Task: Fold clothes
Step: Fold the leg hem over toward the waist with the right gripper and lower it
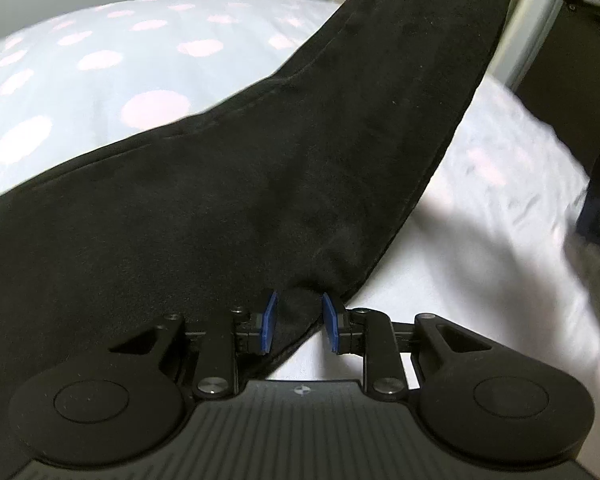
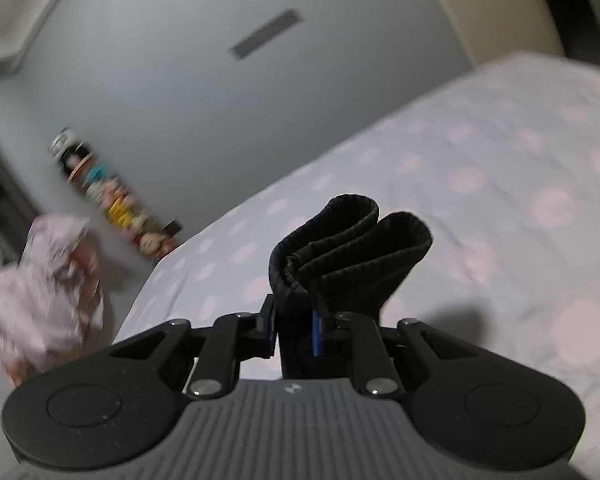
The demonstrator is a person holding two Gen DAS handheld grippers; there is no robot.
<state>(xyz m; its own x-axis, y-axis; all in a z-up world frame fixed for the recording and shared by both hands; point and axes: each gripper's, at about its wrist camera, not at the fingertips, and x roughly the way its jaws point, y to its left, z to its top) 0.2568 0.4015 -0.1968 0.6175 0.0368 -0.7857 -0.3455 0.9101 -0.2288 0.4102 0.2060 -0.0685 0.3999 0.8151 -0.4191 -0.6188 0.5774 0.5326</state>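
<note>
Gripping a pinch of black garment (image 1: 260, 184) between its blue pads (image 1: 269, 322), the left gripper (image 1: 298, 322) has its fingers drawn close together, with a bunched fold of dark cloth rising from between them. From there the garment spreads wide to the left edge of the left wrist view and narrows into a long band that climbs to the upper right, stretched in the air above the bed (image 1: 100, 60). The right gripper (image 2: 294, 326) is likewise closed on the same black cloth: its fingers clamp a ribbed, doubled-over end (image 2: 352, 240) that sticks up past the fingertips in two rounded folds. Only the left wrist view shows the garment's full sweep and a part of another black gripper frame at the top right corner. Only the right wrist view shows the ribbed end and the room beyond the bed. Covering the bed is a pale sheet with soft pink dots. Behind it stands a plain grey wall (image 2: 180, 80) with a dark slot-shaped vent (image 2: 265, 34). At the left of that view, blurred, are a crumpled pink-patterned cloth (image 2: 40, 288) and a colourful strip of pictures (image 2: 112, 196) on the wall.
</note>
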